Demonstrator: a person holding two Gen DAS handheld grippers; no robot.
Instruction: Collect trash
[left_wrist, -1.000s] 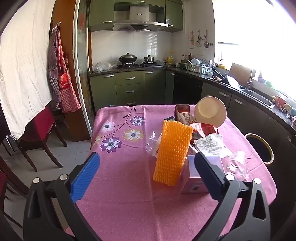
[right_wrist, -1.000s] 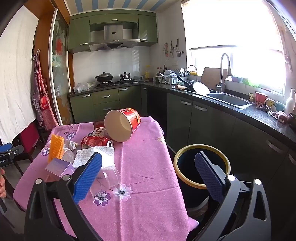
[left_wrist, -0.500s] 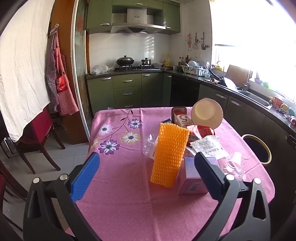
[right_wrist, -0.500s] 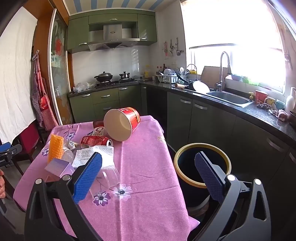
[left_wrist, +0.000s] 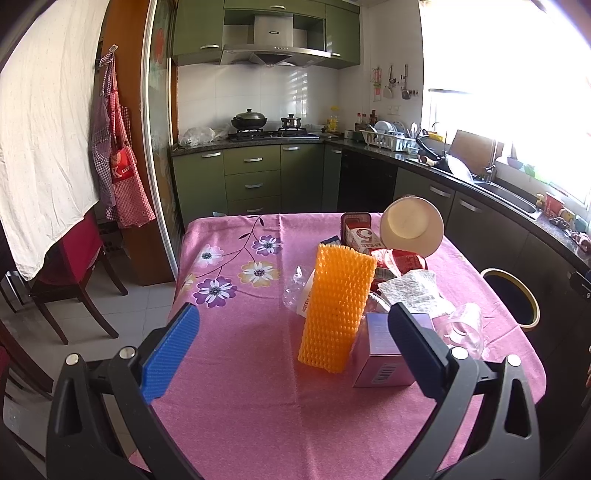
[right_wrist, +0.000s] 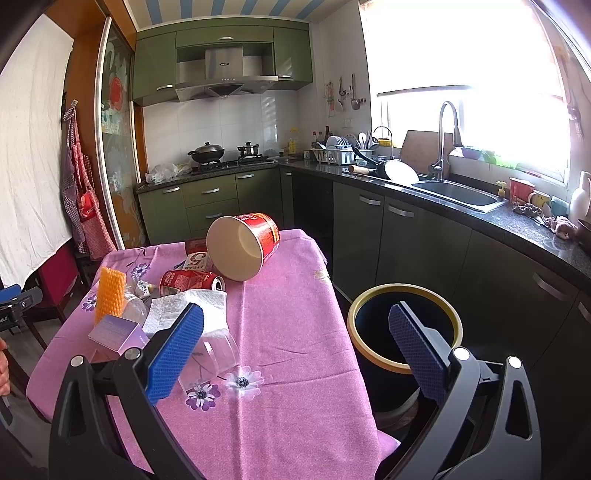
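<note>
The fingers of the left gripper (left_wrist: 293, 349) and right gripper (right_wrist: 295, 350) are staying wide apart, holding nothing, near the orange net (left_wrist: 338, 308) lying on the worktop (left_wrist: 240, 406).

table (left_wrist: 236, 424), pink floral cloth | on it: orange mesh (left_wrist: 338, 314), purple box (left_wrist: 384, 354), can (right_wrist: 190, 279), paper tub (right_wrist: 243, 245)

Trash is clustered on the table (right_wrist: 288, 332): foam sleeve (left_wrist: 338, 308) left of box (left_wrist: 384, 354), tub (right_wrist: 242, 245) behind, bin (right_wrist: 404, 325) beside the table.
</note>
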